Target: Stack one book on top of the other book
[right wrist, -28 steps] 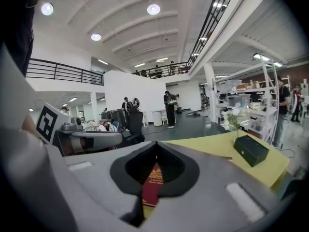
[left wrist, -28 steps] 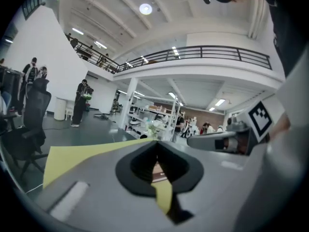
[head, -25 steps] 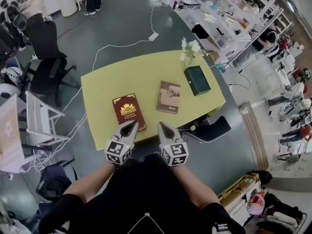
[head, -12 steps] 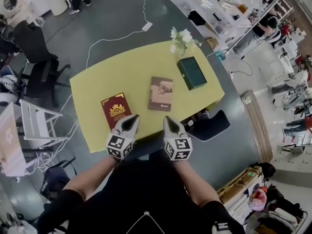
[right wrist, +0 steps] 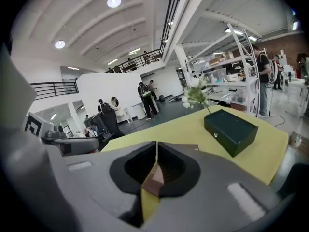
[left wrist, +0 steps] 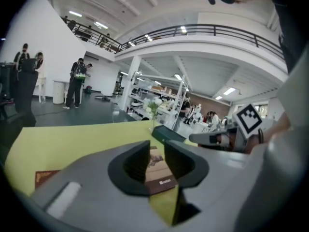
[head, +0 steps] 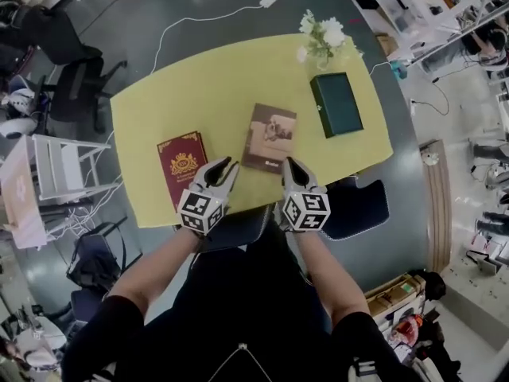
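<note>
Two books lie on the yellow table (head: 159, 110): a red book (head: 182, 168) with a gold crest near the front left, and a brown book (head: 270, 136) to its right. My left gripper (head: 225, 167) hovers over the front edge between the two books. Its jaws are opening with nothing between them, and the brown book (left wrist: 157, 170) shows through the gap farther off. My right gripper (head: 288, 163) is shut and empty, just in front of the brown book's near right corner. In the right gripper view, the right gripper (right wrist: 156, 151) shows closed jaws.
A dark green box (head: 336, 103) lies at the table's right side, with a vase of white flowers (head: 322, 34) behind it. Chairs (head: 75, 94) and a white rack (head: 56, 173) stand left of the table. A cable (head: 199, 18) runs across the floor beyond.
Both grippers have moved forward and down from in front of the table to over its near edge by the books. The left jaws have parted; the right stayed shut.
</note>
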